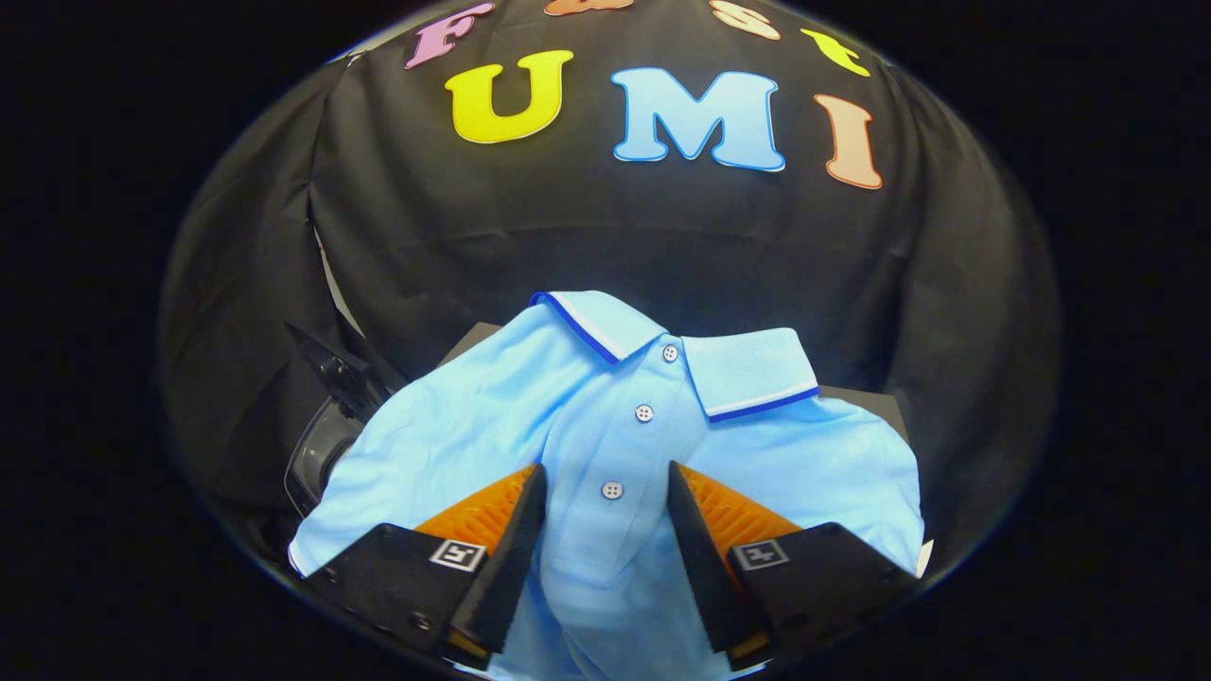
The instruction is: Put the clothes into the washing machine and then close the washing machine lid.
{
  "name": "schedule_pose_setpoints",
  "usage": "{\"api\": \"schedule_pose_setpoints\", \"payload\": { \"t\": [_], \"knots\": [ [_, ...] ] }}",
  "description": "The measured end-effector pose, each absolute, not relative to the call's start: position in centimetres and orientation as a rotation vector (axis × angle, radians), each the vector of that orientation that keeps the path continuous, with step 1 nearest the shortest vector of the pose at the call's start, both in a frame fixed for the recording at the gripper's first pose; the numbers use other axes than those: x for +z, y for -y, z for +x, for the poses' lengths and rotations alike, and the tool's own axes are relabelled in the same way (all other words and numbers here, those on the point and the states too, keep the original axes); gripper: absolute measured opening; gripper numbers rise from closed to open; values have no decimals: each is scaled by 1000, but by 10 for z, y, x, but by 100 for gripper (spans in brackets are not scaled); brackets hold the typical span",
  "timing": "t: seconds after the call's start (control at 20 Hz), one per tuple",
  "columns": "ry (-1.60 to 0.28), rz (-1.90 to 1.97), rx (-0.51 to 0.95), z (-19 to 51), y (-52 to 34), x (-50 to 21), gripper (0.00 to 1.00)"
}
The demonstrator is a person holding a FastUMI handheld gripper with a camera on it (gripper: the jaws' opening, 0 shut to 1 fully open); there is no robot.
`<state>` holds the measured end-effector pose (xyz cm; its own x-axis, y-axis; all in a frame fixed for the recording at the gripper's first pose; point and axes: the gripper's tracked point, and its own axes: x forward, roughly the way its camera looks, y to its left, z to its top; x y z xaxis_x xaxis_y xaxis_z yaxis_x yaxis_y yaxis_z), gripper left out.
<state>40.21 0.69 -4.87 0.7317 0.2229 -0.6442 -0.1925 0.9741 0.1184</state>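
A: Where's the shirt (605,445)?

B: Spread flat on the dark worktop (473,339), collar pointing away, button placket running lengthwise between the fingers of the hand-held gripper (605,487).

A: Gripper?

B: Fairly wide, gripping nothing yet.

A: Best approach?

B: Probably pinch a deep fold of cloth at the placket, so the shirt lifts bunched.

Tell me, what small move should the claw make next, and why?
Probably close on the shirt. The claw is open, its fingers either side of the button strip of the light blue polo shirt, gripping nothing yet. The washing machine sits beyond the shirt's edge.
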Motion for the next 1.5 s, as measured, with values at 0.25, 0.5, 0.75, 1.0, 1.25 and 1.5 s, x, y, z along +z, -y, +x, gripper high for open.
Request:
{"api": "schedule_pose_setpoints", "payload": {
  "t": [0.25, 0.5, 0.75, 1.0, 1.25, 1.5],
  "knots": [
    [-686, 66, 178, 405, -3, -46, 18],
    [-654, 86, 151, 400, -4, -35, 2],
    [-581, 161, 135, 392, -3, 5, 2],
    [-477, 274, 194, 377, -28, 66, 2],
    [-378, 317, 277, 361, -72, 132, 1],
    [-325, 288, 384, 346, -147, 175, 2]
  ]
}}
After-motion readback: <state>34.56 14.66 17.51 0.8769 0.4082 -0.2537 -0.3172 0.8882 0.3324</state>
